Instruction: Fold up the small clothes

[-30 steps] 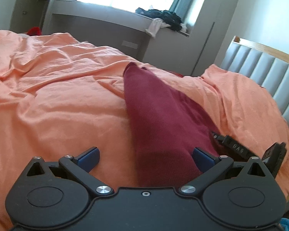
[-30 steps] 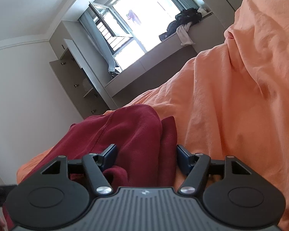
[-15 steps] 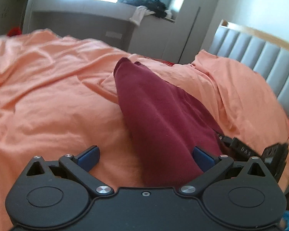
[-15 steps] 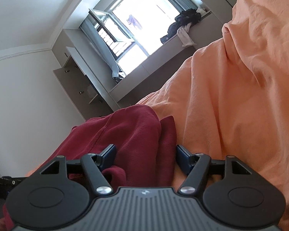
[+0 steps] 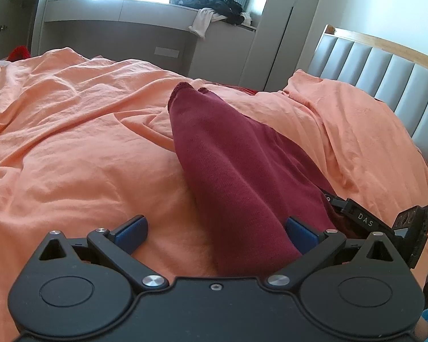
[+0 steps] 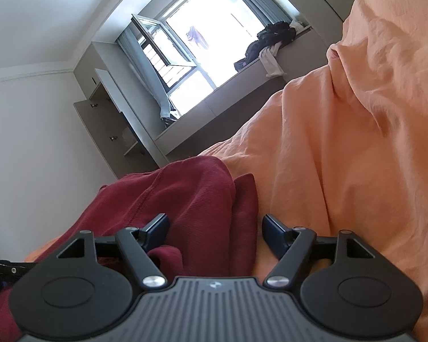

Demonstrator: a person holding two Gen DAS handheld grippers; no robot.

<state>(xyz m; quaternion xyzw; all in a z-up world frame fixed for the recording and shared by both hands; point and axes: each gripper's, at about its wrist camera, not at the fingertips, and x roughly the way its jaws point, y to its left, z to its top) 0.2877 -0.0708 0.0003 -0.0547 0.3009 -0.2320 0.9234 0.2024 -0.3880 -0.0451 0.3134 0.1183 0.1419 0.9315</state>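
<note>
A dark red garment point(image 5: 236, 171) lies in a long folded ridge on the orange bedsheet point(image 5: 71, 148). My left gripper point(image 5: 215, 230) is open, its blue pads on either side of the garment's near end. The right gripper's body point(image 5: 385, 222) shows at the right edge of the left wrist view. In the right wrist view the garment point(image 6: 185, 199) is bunched at lower left. My right gripper point(image 6: 215, 229) is open, the cloth lying between its pads, tilted low over the bed.
A grey padded headboard point(image 5: 385, 68) stands at the right. A window ledge point(image 5: 128, 8) with a pile of dark and white clothes point(image 5: 214, 5) runs behind the bed. The orange sheet rises in a mound point(image 6: 371, 114) to the right.
The left view has drifted a little, with the garment's far tip now nearer the centre. Both grippers stay open around the cloth. The right view has barely shifted.
</note>
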